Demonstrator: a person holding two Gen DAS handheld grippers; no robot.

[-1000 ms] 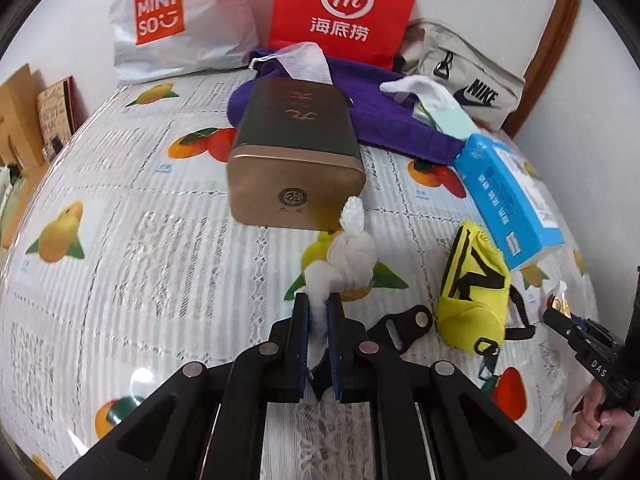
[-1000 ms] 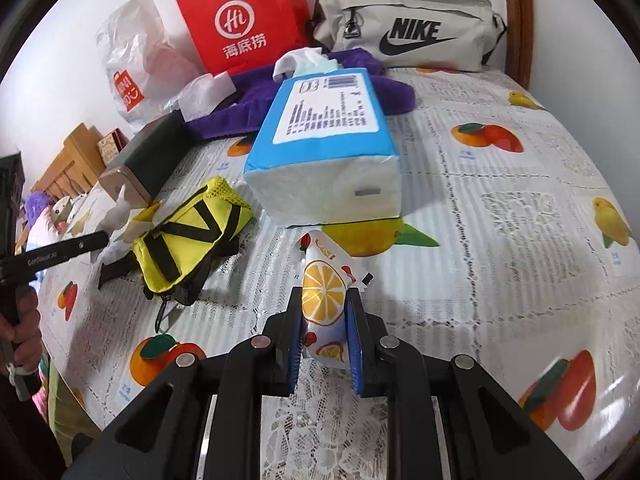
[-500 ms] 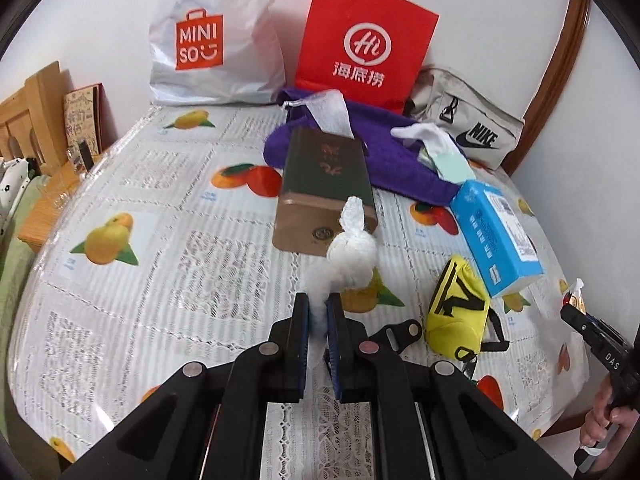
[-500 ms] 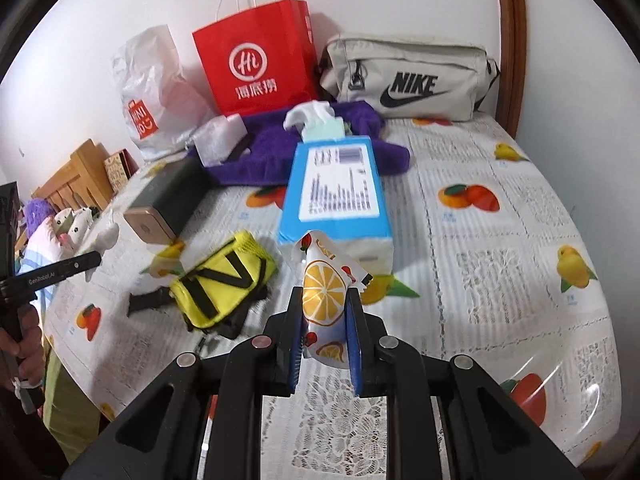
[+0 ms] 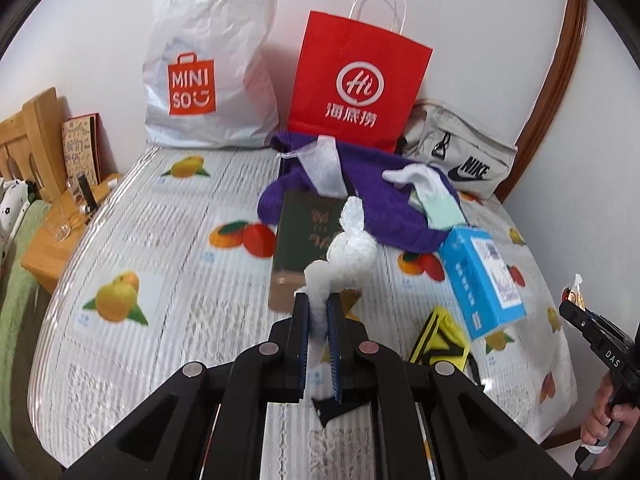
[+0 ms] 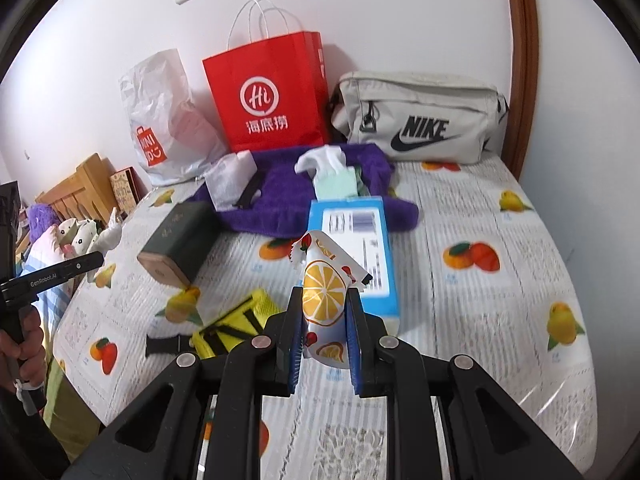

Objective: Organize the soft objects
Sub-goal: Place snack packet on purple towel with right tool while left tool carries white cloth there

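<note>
Both grippers risen off tabletop [image 5: 168,248]: left gripper [image 5: 317,320] fingers clamp white wad [image 5: 348,256], right gripper [image 6: 323,320] pinches snack pouch [image 6: 324,292]. Next: sorting.

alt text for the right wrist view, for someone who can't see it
The right gripper is shut on a fruit-print snack packet above a fruit-patterned table. Behind lie a blue tissue pack, purple cloth, red paper bag and grey Nike bag.

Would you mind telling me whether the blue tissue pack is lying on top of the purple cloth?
No, the blue tissue pack lies on the fruit-print tablecloth just in front of the purple cloth.
</note>
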